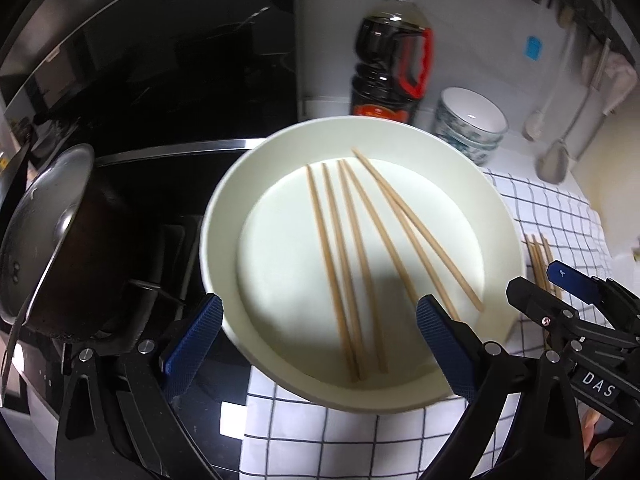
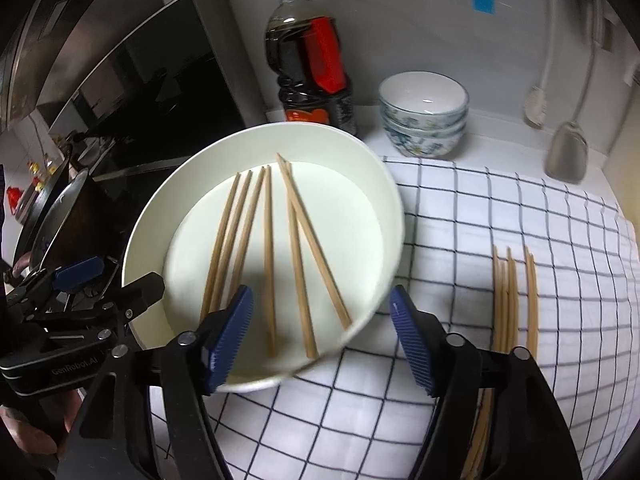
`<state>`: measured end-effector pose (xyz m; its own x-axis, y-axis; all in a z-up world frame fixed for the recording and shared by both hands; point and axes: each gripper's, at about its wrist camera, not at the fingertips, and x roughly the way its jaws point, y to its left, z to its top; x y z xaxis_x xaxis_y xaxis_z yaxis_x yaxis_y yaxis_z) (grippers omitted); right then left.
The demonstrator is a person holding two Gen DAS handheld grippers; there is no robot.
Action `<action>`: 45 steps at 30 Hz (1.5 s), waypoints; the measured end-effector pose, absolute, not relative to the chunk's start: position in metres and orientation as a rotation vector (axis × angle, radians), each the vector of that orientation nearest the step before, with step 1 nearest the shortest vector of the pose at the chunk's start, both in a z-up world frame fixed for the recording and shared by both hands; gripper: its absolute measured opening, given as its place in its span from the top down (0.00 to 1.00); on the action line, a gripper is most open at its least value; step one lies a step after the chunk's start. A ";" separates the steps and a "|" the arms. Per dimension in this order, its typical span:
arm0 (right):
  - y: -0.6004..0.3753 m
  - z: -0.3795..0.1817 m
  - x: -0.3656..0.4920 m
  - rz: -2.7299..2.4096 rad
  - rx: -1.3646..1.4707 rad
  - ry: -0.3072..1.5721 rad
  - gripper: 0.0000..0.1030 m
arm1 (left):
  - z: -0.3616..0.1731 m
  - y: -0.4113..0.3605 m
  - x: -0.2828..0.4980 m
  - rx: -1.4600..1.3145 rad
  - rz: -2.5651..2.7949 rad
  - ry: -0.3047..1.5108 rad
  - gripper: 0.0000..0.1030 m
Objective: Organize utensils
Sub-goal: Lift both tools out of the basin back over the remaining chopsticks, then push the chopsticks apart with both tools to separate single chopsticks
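A white deep plate [image 1: 224, 216] [image 2: 144, 240] holds several wooden chopsticks [image 1: 344, 260] [image 2: 268, 260] that fan out across it. More chopsticks [image 2: 508, 300] [image 1: 540, 260] lie side by side on the checked cloth to the plate's right. My left gripper [image 1: 320, 312] stands open over the plate's near edge with nothing between its pads. My right gripper [image 2: 322, 296] is open too: one finger is over the plate, the other is outside its rim, and neither presses on anything. Each gripper also shows at the edge of the other's view.
The white cloth with black checks [image 2: 480, 216] covers the counter. A dark sauce bottle [image 2: 308, 68] and stacked patterned bowls [image 2: 424, 116] stand behind the plate. A dark pan [image 1: 52, 236] sits on the black stove at left. Ladles [image 2: 568, 152] hang at the right wall.
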<state>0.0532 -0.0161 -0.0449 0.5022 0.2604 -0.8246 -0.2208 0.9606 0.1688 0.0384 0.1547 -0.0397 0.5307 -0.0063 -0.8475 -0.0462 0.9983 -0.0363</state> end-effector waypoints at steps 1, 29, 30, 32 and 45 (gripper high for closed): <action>-0.021 -0.045 0.050 0.278 0.054 1.011 0.33 | -0.039 0.151 0.038 -0.050 0.013 1.012 0.07; -0.202 -0.060 -0.013 0.228 0.102 1.051 0.31 | -0.035 0.002 -0.013 -0.058 0.003 1.034 0.07; -0.208 -0.062 -0.015 0.222 0.101 1.047 0.31 | -0.037 -0.001 -0.014 -0.055 0.004 1.034 0.07; -0.216 -0.064 -0.017 0.211 0.113 1.042 0.31 | -0.040 -0.006 -0.014 -0.049 0.003 1.042 0.07; -0.239 -0.110 -0.029 0.074 0.169 1.060 0.31 | -0.075 -0.036 -0.016 -0.007 -0.107 1.047 0.07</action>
